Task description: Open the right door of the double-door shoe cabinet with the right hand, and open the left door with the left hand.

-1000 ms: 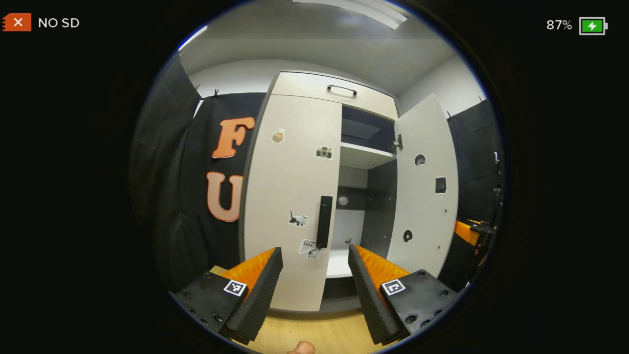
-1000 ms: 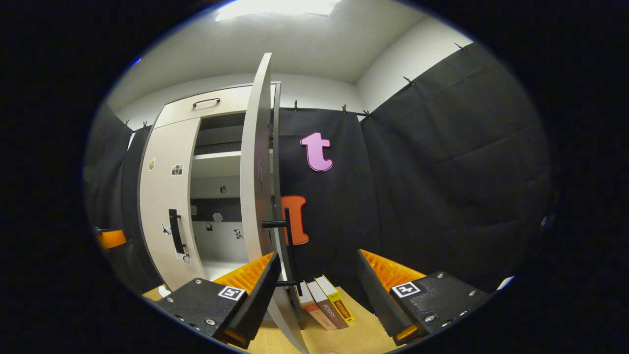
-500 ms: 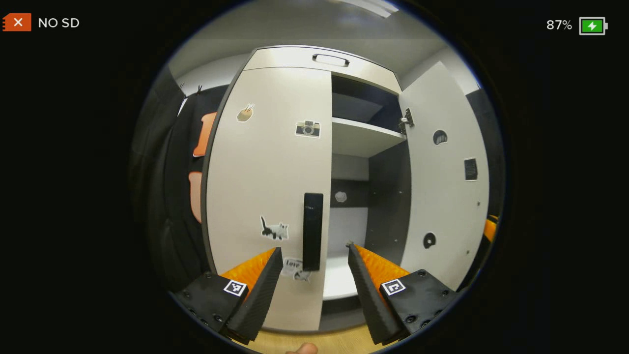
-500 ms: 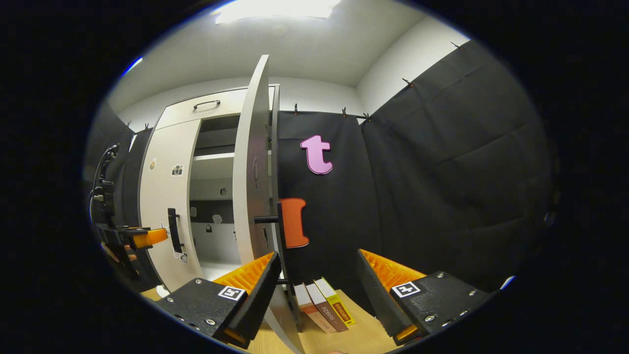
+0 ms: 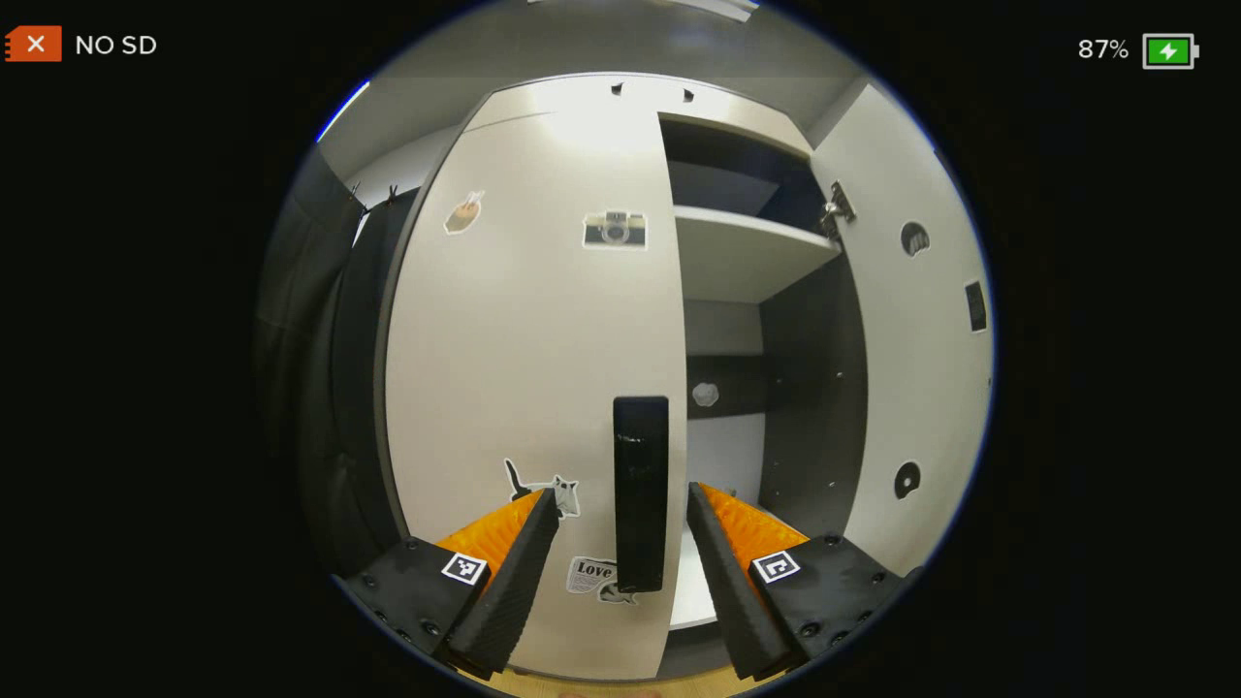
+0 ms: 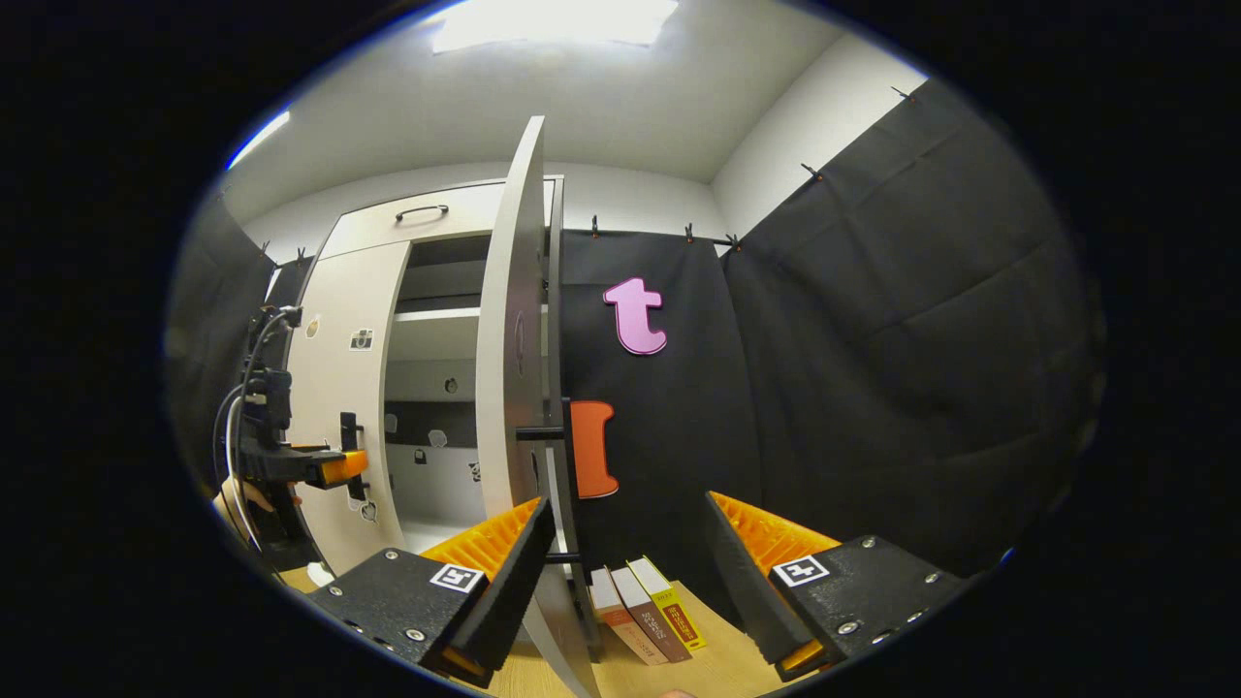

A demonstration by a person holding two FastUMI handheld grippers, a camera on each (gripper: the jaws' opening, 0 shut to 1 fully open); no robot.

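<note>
A pale wooden counter (image 6: 717, 669) carries the shoe cabinet (image 6: 388, 228) in a booth hung with black cloth under a white ceiling with a lit panel. Three books (image 6: 645, 611) lean together on the counter just right of the cabinet's foot.

The right door (image 6: 509, 388) stands swung wide, seen nearly edge-on in the right gripper view, its black handle (image 6: 555, 485) sticking out from its outer face. The left door (image 5: 528, 388) is closed and flat, dotted with small stickers, with its dark vertical handle (image 5: 640, 494) near its inner edge. Inside the open half a white shelf (image 5: 747, 252) and a dark side wall show.

The left gripper (image 5: 620, 499) has its jaws spread wide, one on each side of the left door's handle, the handle between them but not pinched. In the right gripper view the same tool shows from the side, level and pointed at that handle, with a hand (image 6: 242, 496) behind it and cables rising above it.

The right gripper (image 6: 625, 509) also has its jaws wide apart and holds nothing; its left finger (image 6: 504, 572) lies just beside the right door's edge and handle
</note>
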